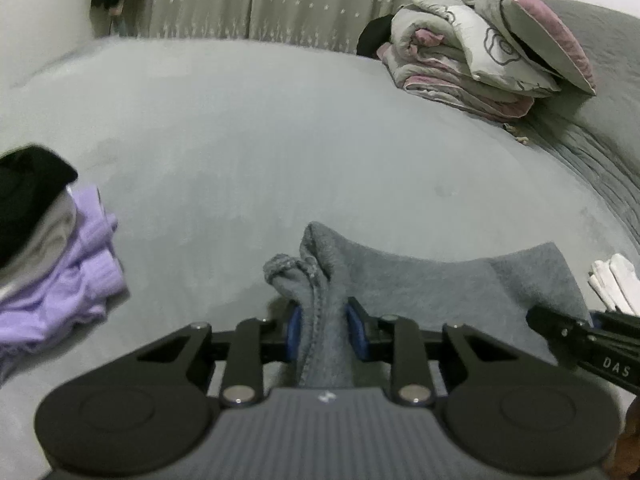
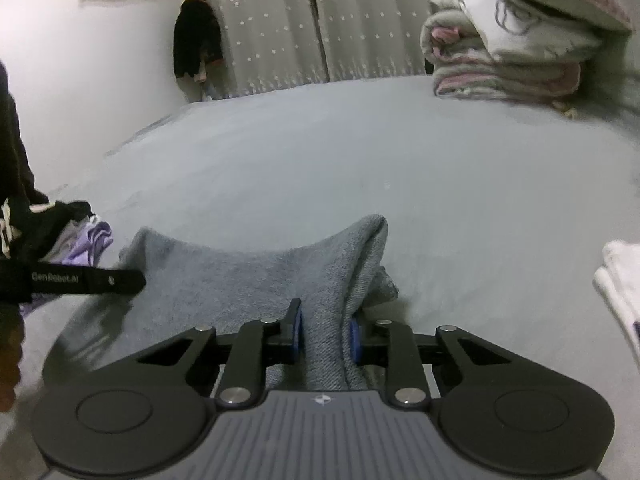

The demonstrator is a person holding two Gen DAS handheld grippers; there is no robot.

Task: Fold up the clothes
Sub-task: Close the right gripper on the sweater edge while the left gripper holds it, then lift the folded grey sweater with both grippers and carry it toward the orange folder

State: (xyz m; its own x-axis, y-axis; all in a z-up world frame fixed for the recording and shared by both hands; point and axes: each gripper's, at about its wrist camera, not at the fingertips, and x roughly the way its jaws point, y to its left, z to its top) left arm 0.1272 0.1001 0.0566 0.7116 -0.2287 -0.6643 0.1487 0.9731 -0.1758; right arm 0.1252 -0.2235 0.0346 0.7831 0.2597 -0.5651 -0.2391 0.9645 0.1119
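Observation:
A grey fleece garment (image 1: 420, 276) hangs stretched between my two grippers over the grey bed. My left gripper (image 1: 325, 330) is shut on a bunched corner of it, the blue pads pressing the cloth from both sides. My right gripper (image 2: 326, 330) is shut on the opposite corner (image 2: 340, 280). The garment sags in the middle between the two corners. The right gripper's black fingers (image 1: 580, 336) show at the right edge of the left wrist view. The left gripper's finger (image 2: 88, 280) shows at the left of the right wrist view.
A pile of lilac, grey and black clothes (image 1: 52, 256) lies at the left on the bed (image 1: 280, 140). Folded white cloth (image 2: 620, 280) lies at the right. A stack of folded quilts and a pillow (image 1: 480, 52) sits at the far right. Curtains (image 2: 320, 20) hang behind.

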